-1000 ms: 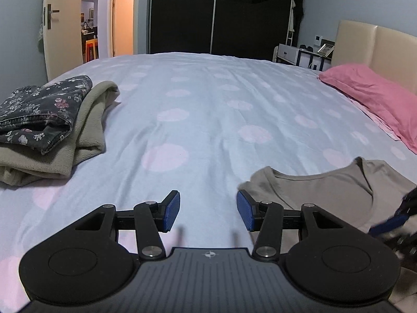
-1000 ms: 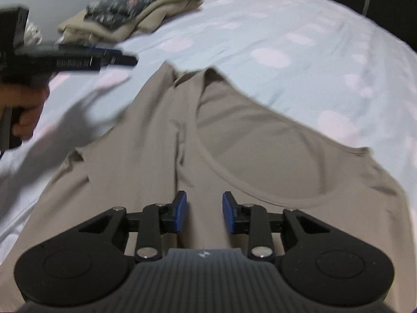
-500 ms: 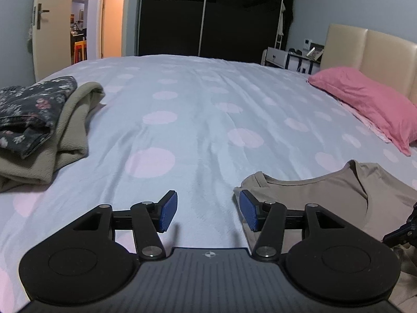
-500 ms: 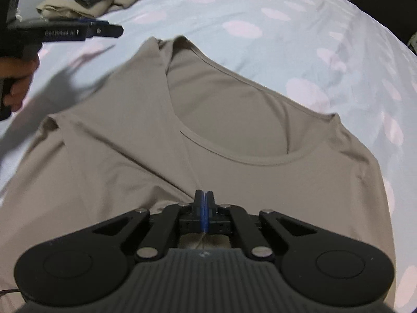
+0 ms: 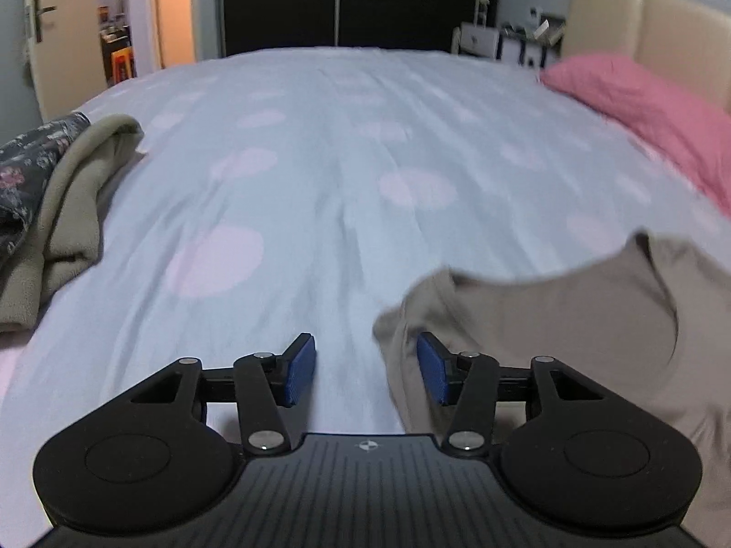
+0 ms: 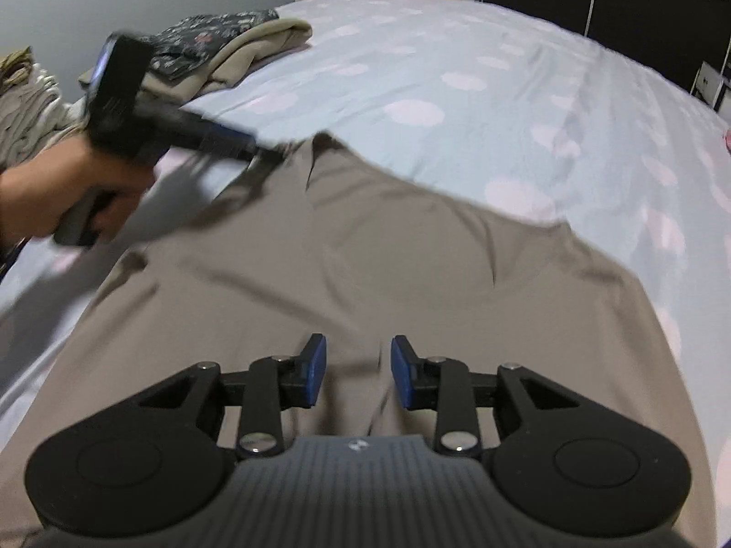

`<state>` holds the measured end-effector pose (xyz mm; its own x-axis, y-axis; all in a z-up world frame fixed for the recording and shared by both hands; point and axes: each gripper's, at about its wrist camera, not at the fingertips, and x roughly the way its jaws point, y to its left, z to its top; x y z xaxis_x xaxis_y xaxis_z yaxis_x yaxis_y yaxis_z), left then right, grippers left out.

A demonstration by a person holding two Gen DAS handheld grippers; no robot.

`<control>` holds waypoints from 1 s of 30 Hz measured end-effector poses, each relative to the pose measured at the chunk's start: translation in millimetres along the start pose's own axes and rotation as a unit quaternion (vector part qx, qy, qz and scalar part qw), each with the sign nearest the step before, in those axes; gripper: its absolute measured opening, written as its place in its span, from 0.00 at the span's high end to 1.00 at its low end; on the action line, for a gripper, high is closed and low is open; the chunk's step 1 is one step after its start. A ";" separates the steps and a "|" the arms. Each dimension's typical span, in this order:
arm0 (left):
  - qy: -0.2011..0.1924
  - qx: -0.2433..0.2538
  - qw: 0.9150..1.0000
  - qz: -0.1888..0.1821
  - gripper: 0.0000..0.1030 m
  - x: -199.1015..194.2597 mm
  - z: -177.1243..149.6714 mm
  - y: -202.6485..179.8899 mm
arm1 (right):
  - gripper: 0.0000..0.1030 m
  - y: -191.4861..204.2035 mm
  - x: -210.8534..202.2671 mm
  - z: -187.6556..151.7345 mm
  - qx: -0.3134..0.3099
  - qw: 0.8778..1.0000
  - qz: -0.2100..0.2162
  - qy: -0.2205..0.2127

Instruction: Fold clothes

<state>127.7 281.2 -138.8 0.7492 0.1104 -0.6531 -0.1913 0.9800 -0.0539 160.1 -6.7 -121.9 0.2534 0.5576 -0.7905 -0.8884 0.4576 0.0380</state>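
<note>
Taupe T-shirt [image 6: 411,274] on bed [image 6: 457,82]: thin, limp, light; best pinched at shoulder edges; left hand-held gripper [image 5: 365,367] spread; right hand-held gripper [image 6: 358,370] spread, empty.

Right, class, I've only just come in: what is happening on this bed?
A person holding a gripper in each hand is folding a taupe T-shirt laid on the spotted bedsheet. The left gripper is open at the shirt's shoulder edge; the right gripper is open over its middle. Folded clothes sit stacked aside.
</note>
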 end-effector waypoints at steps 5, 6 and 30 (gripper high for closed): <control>-0.067 -0.022 0.997 -0.025 0.52 -57.2 -12.4 -11.1 | 0.66 -10.0 -45.7 -53.3 0.020 1.000 -0.021 0.008; -0.069 -0.018 0.997 -0.031 0.51 -67.3 -18.5 -16.7 | 0.66 -13.8 -53.8 -64.1 0.026 0.999 -0.032 0.011; 0.041 0.022 0.987 -0.151 0.50 -133.6 -128.8 -159.7 | 0.98 -63.2 -111.4 -164.7 0.275 0.961 0.036 0.012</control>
<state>-23.6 88.7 -140.2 0.7132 -0.1992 -0.6721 0.0619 0.9729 -0.2227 124.9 -211.8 -136.9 0.1844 0.5878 -0.7877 -0.5646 0.7194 0.4047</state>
